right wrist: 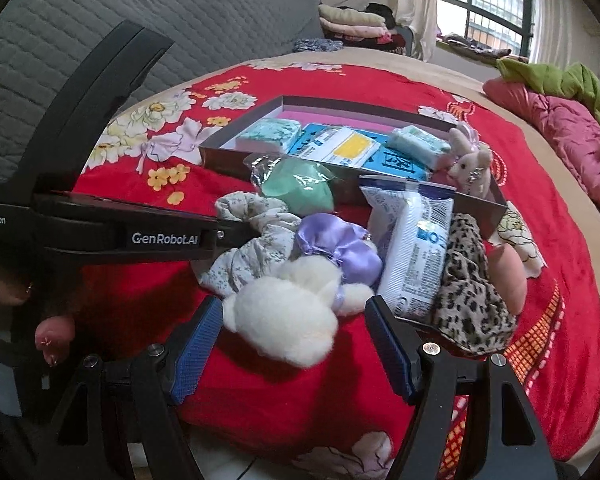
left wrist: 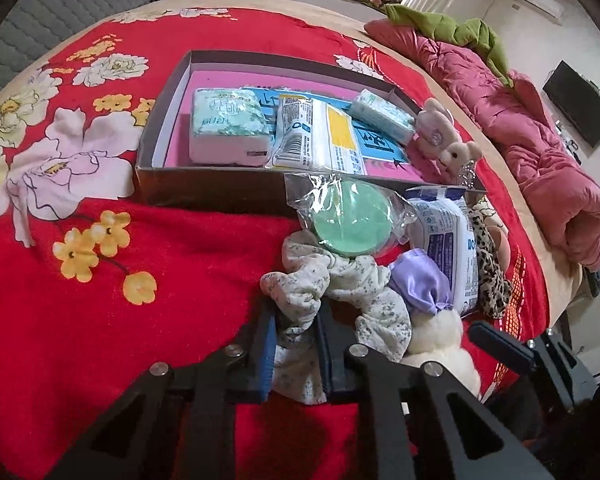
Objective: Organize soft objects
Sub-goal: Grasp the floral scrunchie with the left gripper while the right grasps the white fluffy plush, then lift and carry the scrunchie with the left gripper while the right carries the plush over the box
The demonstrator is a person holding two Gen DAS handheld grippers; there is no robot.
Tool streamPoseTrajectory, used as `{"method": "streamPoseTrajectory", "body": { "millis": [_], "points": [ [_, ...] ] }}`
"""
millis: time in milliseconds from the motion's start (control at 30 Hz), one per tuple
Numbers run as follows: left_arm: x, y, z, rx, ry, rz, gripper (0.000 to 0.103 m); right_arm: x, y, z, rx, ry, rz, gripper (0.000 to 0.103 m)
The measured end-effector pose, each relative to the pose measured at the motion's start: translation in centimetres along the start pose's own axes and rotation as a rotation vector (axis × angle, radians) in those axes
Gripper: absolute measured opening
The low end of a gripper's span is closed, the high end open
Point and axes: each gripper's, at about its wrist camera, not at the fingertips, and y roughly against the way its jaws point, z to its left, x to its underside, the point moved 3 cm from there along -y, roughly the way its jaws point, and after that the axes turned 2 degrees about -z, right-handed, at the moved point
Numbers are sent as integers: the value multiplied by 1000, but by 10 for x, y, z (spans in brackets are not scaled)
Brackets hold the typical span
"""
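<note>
My left gripper [left wrist: 296, 320] is shut on the white floral scrunchie [left wrist: 340, 292], which lies on the red bedspread; it also shows in the right wrist view [right wrist: 256, 240]. My right gripper [right wrist: 294, 324] is open around a white plush toy [right wrist: 292, 316] with a purple satin bow [right wrist: 340, 248]. A shallow box [left wrist: 204, 190] beyond holds tissue packs [left wrist: 228, 124] and a wipes pack [left wrist: 320, 136]. A green bagged sponge [left wrist: 352, 220], a cotton pad pack [right wrist: 412, 248] and a leopard scrunchie [right wrist: 468, 296] lie in the pile in front of the box.
A small beige bunny [right wrist: 470, 168] leans at the box's right corner. A pink quilt [left wrist: 540, 140] with a green cloth lies along the bed's right side. A grey quilted headboard [right wrist: 140, 20] stands at the left. The left gripper's body [right wrist: 100, 216] crosses the right wrist view.
</note>
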Motion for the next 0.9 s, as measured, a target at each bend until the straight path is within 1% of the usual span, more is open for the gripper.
{"method": "streamPoseTrajectory", "body": {
  "millis": [200,300,400,433,567,733,900],
  "points": [
    [-3,-5,0,11,-1,-1,16,-2,-13,7,35,34,-10,75],
    [-4,-5,2,24,16,0,15,-3,-16,6,37,41,-18,74],
    [-5,-5,3,34,25,0,15,-3,-16,3,29,38,-29,64],
    [-4,-4,4,34,24,-2,14,-3,-16,0,19,28,-28,55],
    [-4,-1,1,33,7,-12,14,-4,-10,-6,-4,6,-34,53],
    [-7,11,-6,37,-31,-58,13,-4,0,-11,-14,-5,-48,52],
    [-10,31,-12,76,-53,-130,13,-5,17,-14,-19,-2,-82,51]
  ]
}}
